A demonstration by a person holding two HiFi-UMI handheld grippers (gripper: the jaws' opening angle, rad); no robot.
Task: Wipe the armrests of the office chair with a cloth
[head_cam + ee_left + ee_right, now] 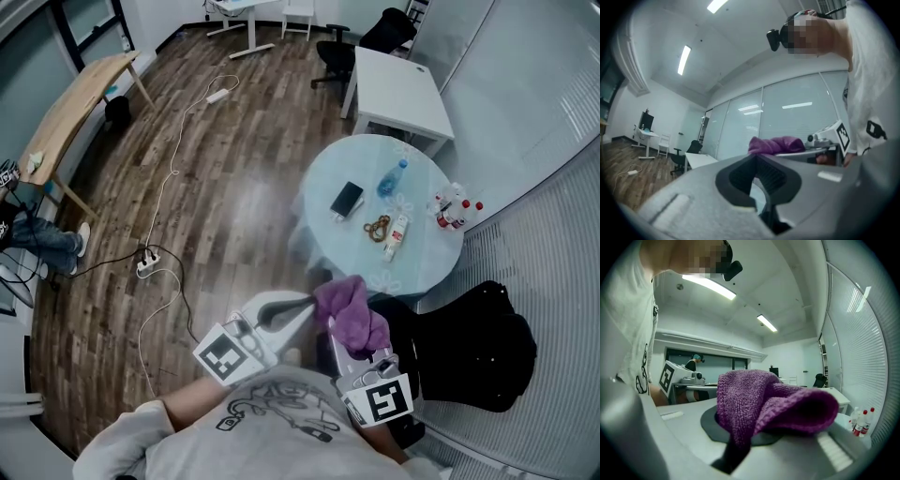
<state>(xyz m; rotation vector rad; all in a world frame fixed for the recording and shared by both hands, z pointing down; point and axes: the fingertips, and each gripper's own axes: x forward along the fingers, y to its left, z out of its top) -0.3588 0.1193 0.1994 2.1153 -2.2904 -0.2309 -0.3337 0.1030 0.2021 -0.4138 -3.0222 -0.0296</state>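
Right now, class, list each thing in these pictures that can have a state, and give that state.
left gripper: fingers shut, nothing between them.
right gripper: fingers shut on the purple cloth.
purple cloth: bunched, held in the air.
office chair: apart from the cloth and both grippers.
phone: lying flat on the round table, screen dark.

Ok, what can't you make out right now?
Armrests: head view, the office chair is one black mass, partly behind the right gripper; both gripper views miss it.
Right gripper's jaw tips: right gripper view, covered by the purple cloth.
Label on the bottle on the round table: head view, too small.
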